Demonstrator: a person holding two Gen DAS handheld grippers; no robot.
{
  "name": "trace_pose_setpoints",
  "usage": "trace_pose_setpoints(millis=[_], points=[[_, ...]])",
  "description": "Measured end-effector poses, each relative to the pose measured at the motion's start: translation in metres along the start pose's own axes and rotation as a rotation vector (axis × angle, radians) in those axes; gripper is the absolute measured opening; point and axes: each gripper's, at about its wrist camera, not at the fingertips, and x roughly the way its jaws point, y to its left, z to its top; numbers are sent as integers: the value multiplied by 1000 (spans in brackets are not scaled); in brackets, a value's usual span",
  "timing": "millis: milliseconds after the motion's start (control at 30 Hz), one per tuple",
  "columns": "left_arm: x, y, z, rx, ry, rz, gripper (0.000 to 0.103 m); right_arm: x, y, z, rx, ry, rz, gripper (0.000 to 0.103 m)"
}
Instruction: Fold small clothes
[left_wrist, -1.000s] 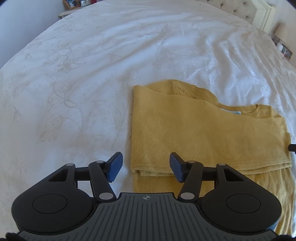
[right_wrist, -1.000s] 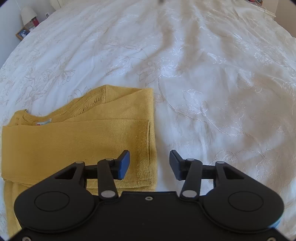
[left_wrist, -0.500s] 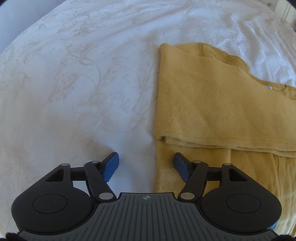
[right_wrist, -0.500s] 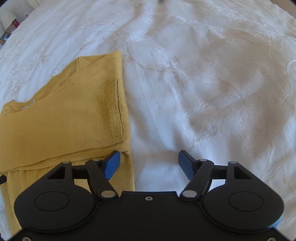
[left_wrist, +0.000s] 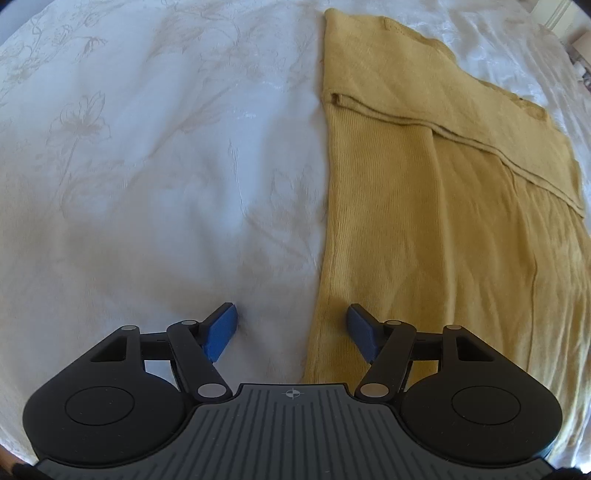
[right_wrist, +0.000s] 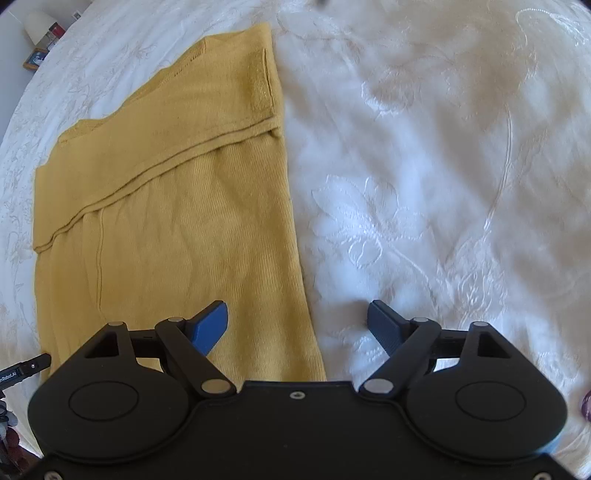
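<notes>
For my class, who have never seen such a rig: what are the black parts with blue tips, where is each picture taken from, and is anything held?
A person holds a two-finger gripper in each hand; a camera on each looks along its fingers. One view shows the left gripper, the other the right gripper. Both straddle opposite side edges of a partly folded yellow sweater lying on a white embroidered bedspread. Both stand open, the right's jaws having just been opening; the cloth edge lies between the blue pads, but nothing is gripped.

Sweater (left_wrist: 443, 221) flat on bed (left_wrist: 147, 166), sleeves folded across top.
</notes>
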Motion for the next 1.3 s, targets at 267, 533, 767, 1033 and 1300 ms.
trace_pose_setpoints(millis=[267, 533, 767, 1033, 1300], points=[[1, -5, -9, 18, 8, -82, 65, -3, 10, -20, -35, 4, -9, 90], [-10, -11, -7, 120, -16, -109, 5, -5, 12, -30, 32, -6, -13, 91], [-22, 8, -13, 106, -21, -50, 7, -5, 18, -40, 56, -23, -39, 91], [-20, 35, -32, 16, 27, -211, 31, -15, 13, -58, 68, -28, -72, 91], [-31, 42, -76, -23, 12, -247, 34, -13, -2, -81, 47, 32, -66, 92]])
